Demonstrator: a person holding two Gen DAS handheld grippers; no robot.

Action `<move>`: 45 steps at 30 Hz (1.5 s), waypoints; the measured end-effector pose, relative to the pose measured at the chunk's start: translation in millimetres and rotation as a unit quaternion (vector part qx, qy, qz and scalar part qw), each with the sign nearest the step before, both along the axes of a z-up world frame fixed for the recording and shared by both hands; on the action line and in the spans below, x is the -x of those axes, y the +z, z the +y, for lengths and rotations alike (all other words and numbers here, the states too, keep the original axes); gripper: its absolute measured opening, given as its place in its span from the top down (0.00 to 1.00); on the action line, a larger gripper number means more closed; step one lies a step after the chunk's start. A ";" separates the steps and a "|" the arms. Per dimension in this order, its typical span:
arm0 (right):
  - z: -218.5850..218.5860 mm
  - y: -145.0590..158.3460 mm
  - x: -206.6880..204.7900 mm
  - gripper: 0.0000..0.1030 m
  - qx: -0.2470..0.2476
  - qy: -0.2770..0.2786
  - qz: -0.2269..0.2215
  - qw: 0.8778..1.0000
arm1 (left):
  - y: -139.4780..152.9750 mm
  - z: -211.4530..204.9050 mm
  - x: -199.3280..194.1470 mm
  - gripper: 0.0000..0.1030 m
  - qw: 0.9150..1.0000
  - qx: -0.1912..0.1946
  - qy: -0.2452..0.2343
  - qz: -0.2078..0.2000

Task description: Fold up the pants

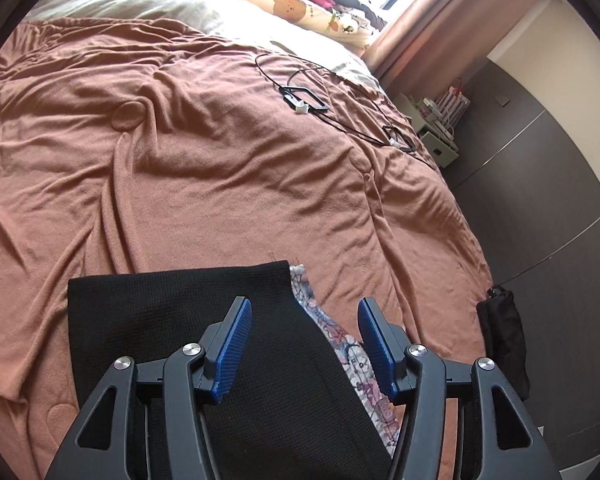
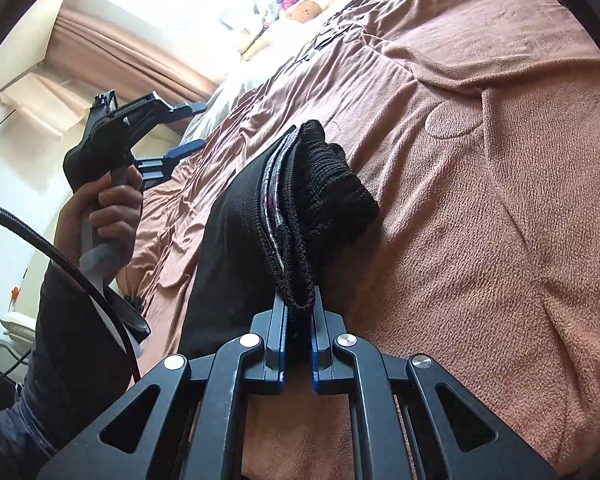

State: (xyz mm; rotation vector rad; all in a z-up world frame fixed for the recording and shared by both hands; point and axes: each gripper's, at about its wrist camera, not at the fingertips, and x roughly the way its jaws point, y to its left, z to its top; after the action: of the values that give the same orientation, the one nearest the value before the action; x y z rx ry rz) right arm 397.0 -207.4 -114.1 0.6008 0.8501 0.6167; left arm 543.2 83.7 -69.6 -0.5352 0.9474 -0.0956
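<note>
Pants (image 2: 296,216) waistband pinched, right claw (image 2: 298,320); left claw (image 1: 304,344) apparently empty.

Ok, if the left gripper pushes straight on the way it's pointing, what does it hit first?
Most likely the black pants lying just beyond the open left gripper, on the brown blanket; depth is unclear.

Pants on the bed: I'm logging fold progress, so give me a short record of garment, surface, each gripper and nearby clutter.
garment: black pants with a patterned lining showing at the edge
surface: brown blanket on a bed, wrinkled
left gripper: open, pads apart above the pants, gripping nothing
right gripper: shut on the bunched ribbed edge of the pants
holder: a hand grips the left gripper's handle
clutter: black cables lying further up the blanket
fold: not yet finished
</note>
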 end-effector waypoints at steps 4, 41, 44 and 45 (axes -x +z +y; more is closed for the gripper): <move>-2.6 -1.5 1.7 0.95 -0.006 0.002 0.004 1.000 | -7.7 6.4 27.5 0.44 1.000 -0.009 0.002 0.010; -13.3 68.6 -6.7 0.58 0.073 0.013 -0.046 0.996 | -52.0 50.7 210.1 0.44 0.993 0.038 0.092 0.058; -2.9 78.2 -27.0 0.58 0.080 0.032 -0.045 0.995 | -52.6 53.1 211.5 0.44 0.993 0.038 0.101 0.057; 0.6 80.7 -34.6 0.58 0.082 0.037 -0.044 0.995 | -52.9 53.6 212.0 0.44 0.992 0.039 0.102 0.056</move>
State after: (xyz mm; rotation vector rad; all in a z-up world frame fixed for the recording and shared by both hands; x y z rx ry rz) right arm 431.6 -206.8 -33.4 0.3926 0.8344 0.6297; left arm 331.3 137.3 -122.5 -0.7132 0.9952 0.0831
